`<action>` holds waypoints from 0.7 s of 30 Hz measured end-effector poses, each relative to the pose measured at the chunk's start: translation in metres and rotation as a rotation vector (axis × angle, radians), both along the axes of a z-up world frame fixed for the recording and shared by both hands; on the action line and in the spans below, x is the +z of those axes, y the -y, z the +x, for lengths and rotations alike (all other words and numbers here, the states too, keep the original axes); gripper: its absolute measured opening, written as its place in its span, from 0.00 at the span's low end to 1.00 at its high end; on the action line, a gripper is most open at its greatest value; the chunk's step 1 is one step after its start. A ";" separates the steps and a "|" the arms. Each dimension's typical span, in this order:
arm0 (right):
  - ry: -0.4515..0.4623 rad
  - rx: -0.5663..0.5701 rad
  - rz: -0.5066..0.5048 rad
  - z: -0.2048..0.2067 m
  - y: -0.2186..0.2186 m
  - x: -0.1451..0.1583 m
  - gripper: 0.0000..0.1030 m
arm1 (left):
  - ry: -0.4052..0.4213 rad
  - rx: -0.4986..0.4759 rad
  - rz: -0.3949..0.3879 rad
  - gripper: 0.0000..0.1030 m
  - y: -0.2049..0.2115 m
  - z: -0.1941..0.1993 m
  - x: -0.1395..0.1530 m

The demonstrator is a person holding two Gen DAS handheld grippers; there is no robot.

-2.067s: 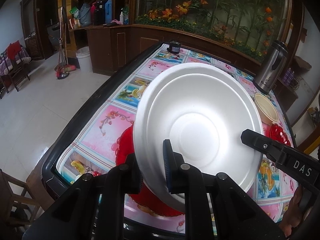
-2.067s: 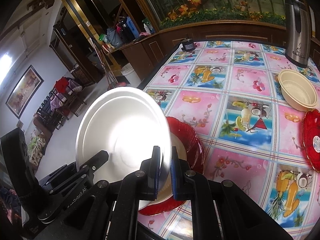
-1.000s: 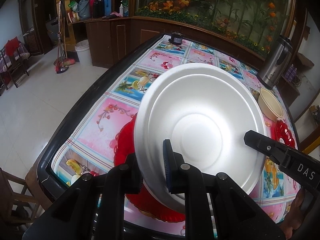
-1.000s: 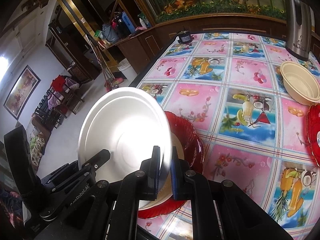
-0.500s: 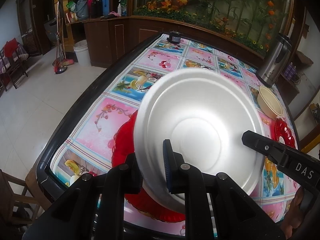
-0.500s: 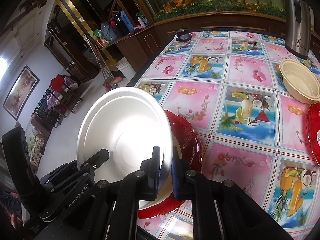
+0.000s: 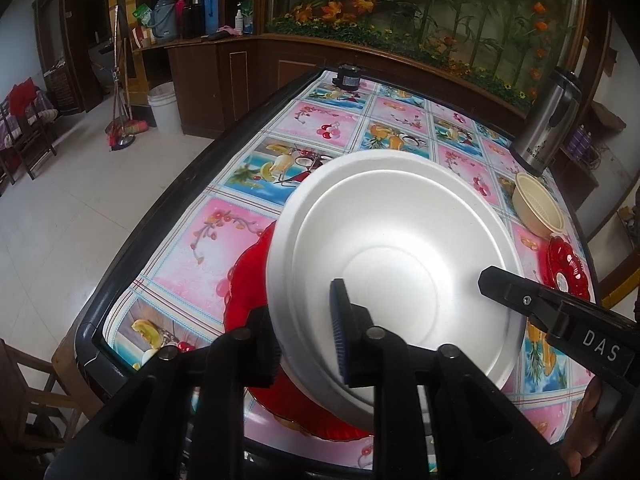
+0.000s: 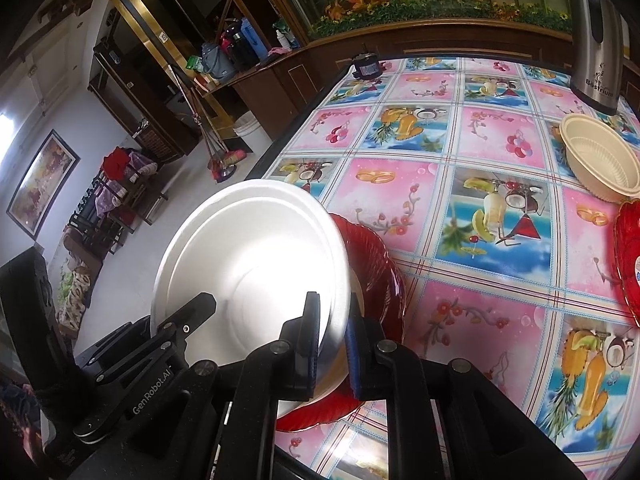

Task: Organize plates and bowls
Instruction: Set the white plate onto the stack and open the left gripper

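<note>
A white foam bowl, seemingly two nested since a second rim shows at its upper left, hangs tilted over a red plate at the table's near left corner. My left gripper has the bowl's near rim between its fingers; the blue pad lies on the inside and the jaws are opening. In the right wrist view the same bowl stands on edge above the red plate. My right gripper is shut on its rim. The right gripper's finger reaches in across the bowl.
A cream bowl and a second red plate lie at the right. A steel flask stands at the far right, a small dark jar at the far edge. The table's black rim runs close on the left.
A second rim now shows at the white bowl's upper left, where half a second ago only one edge was visible. Both hands have kept still.
</note>
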State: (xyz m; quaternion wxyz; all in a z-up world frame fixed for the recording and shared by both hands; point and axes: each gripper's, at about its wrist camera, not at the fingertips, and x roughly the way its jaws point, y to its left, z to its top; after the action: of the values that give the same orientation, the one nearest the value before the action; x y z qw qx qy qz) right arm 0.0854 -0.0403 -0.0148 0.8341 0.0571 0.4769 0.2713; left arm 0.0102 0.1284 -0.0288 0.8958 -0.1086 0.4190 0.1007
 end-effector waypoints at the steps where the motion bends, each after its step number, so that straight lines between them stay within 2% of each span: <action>1: 0.001 0.000 0.000 0.000 0.000 0.000 0.13 | 0.003 0.002 0.002 0.34 0.001 0.000 0.001; 2: 0.003 0.001 -0.003 0.000 0.000 0.001 0.13 | 0.010 0.007 0.006 0.42 0.000 -0.001 0.003; 3: 0.003 0.001 -0.004 0.000 0.000 0.001 0.14 | 0.018 0.011 0.007 0.43 0.000 -0.002 0.004; 11: 0.007 -0.013 0.003 -0.001 0.005 0.004 0.16 | 0.041 0.028 -0.014 0.45 -0.006 -0.006 0.012; 16: 0.011 -0.028 0.017 -0.003 0.012 0.009 0.35 | 0.064 0.027 -0.024 0.48 -0.005 -0.008 0.019; 18: 0.018 -0.030 0.024 -0.005 0.015 0.012 0.37 | 0.072 0.019 -0.026 0.52 -0.001 -0.009 0.023; 19: 0.018 -0.032 0.031 -0.006 0.017 0.014 0.42 | 0.077 0.014 -0.025 0.57 0.002 -0.009 0.025; 21: 0.020 -0.039 0.055 -0.009 0.026 0.017 0.47 | 0.088 -0.005 -0.022 0.59 0.011 -0.008 0.030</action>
State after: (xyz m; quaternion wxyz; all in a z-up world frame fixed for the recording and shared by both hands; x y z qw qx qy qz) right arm 0.0769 -0.0658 0.0021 0.8420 0.0866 0.4598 0.2686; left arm 0.0023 0.1178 0.0007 0.9124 -0.1218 0.3805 0.0890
